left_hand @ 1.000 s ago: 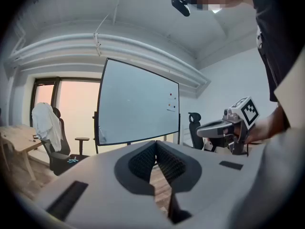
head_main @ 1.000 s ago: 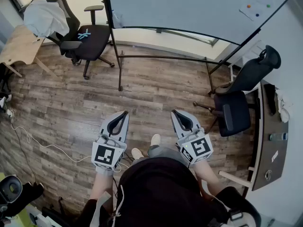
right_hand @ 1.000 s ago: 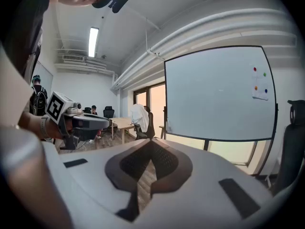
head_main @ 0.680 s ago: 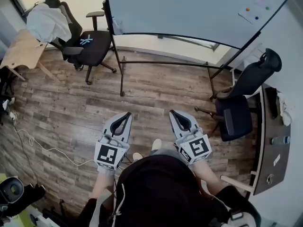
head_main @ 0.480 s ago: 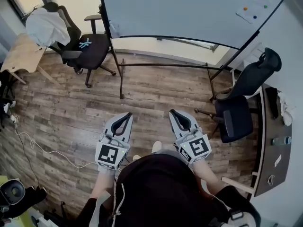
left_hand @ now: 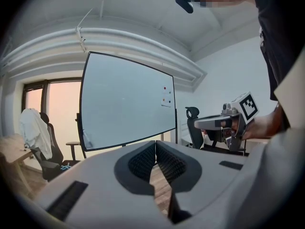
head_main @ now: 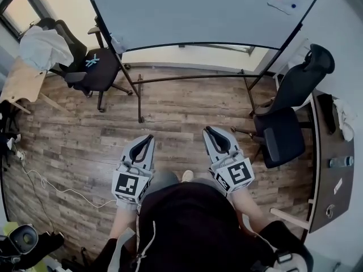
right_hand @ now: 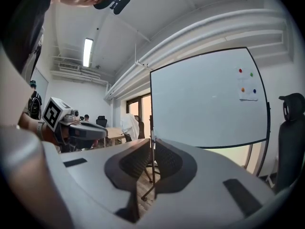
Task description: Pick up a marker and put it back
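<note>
A whiteboard stands ahead of the left tongs and right tongs, over wood floor. A black chair sits just right of the right tongs. Another chair, draped with white cloth, stands far left.

Under you runs a wood-plank floor, and ahead stands a large whiteboard on a black frame, with pale wall behind it. To your left a black office chair has a white cloth draped over its back, beside a light wooden table and a bright window; a thin white cable trails over the planks. To your right, another black chair sits near a brown desk, and a tube light glows on the ceiling.
</note>
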Demonstrator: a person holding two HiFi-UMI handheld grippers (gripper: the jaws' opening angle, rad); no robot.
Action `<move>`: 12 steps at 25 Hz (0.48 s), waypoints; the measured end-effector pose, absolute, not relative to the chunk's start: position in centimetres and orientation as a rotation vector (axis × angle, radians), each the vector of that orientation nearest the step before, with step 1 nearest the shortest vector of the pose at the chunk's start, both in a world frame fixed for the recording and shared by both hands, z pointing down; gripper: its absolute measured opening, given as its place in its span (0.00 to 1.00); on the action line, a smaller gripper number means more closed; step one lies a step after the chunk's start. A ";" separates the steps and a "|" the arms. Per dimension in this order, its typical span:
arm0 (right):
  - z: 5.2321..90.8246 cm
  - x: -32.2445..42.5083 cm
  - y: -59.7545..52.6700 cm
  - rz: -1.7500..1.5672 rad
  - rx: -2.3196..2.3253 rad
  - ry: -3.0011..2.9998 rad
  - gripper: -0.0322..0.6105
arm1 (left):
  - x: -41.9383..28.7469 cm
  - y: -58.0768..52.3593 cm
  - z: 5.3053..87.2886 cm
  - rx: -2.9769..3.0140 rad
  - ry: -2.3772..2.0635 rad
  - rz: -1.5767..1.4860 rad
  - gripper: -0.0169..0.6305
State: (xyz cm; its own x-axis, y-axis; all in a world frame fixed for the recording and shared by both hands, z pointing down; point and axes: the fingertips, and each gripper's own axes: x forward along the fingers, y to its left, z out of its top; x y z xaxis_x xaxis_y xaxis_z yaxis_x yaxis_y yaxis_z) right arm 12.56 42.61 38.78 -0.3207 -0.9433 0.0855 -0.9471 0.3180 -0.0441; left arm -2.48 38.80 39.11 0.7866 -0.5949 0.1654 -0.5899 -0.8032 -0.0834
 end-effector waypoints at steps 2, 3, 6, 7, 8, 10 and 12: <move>39.0 13.3 42.4 0.148 1.815 -2.513 0.08 | -1.9 38.4 39.5 -2.952 0.985 -0.306 0.04; 39.1 13.5 42.1 0.152 1.817 -2.513 0.08 | -1.7 38.1 39.6 -2.955 0.989 -0.311 0.04; 39.5 13.8 40.6 0.159 1.808 -2.514 0.08 | -1.0 36.5 39.8 -2.959 0.992 -0.299 0.04; 39.6 13.9 39.8 0.161 1.804 -2.514 0.08 | -0.8 35.7 39.8 -2.961 0.997 -0.303 0.04; 39.7 13.9 39.0 0.163 1.802 -2.514 0.08 | -0.7 34.8 39.9 -2.964 1.004 -0.312 0.04; 39.9 14.1 37.2 0.168 1.799 -2.510 0.08 | -0.4 33.0 40.2 -2.970 1.010 -0.315 0.04; 40.1 14.2 35.0 0.172 1.797 -2.504 0.08 | -0.3 30.8 40.5 -2.977 1.000 -0.288 0.04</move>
